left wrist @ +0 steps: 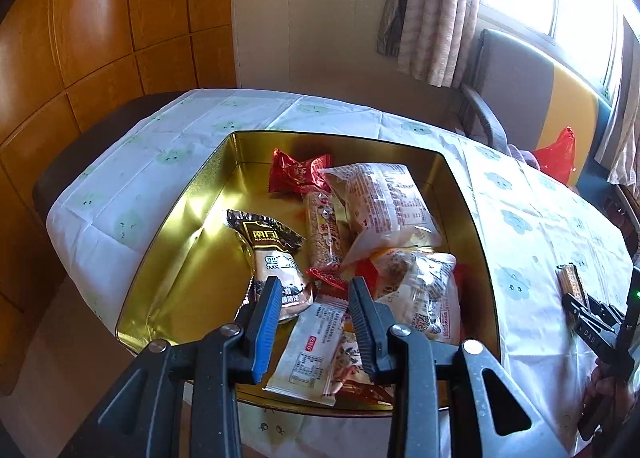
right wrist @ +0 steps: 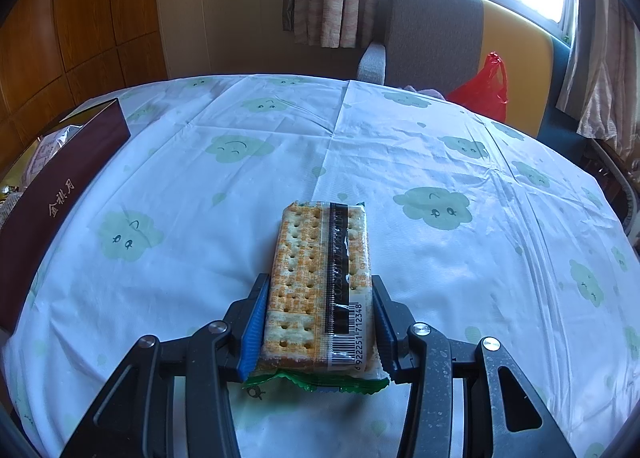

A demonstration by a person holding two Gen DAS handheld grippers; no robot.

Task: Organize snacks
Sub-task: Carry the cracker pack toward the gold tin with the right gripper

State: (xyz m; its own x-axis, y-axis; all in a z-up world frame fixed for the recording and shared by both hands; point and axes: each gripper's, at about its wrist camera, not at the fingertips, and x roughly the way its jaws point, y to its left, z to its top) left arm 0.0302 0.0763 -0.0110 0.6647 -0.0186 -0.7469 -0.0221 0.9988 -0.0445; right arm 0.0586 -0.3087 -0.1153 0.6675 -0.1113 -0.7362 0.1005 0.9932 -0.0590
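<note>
A gold-lined tin (left wrist: 336,135) stands on the table, holding several wrapped snacks. Among them are a brown-and-black packet (left wrist: 276,258), a red packet (left wrist: 298,173), a large clear packet (left wrist: 384,201) and a white sachet (left wrist: 308,346). My left gripper (left wrist: 315,286) hovers over the tin's near end, open, with nothing between its fingers. My right gripper (right wrist: 319,281) is shut on a clear packet of square crackers (right wrist: 316,234), which lies lengthwise on the tablecloth. The right gripper (left wrist: 580,304) and its packet (left wrist: 570,280) also show at the right edge of the left wrist view.
The tin's maroon outer wall (right wrist: 60,201) lies left of the right gripper. The white tablecloth with green clouds (right wrist: 400,161) covers the table. Beyond the far edge stand a grey and yellow chair (right wrist: 440,37) and a red plastic bag (right wrist: 484,89). Wooden panelling is at the left.
</note>
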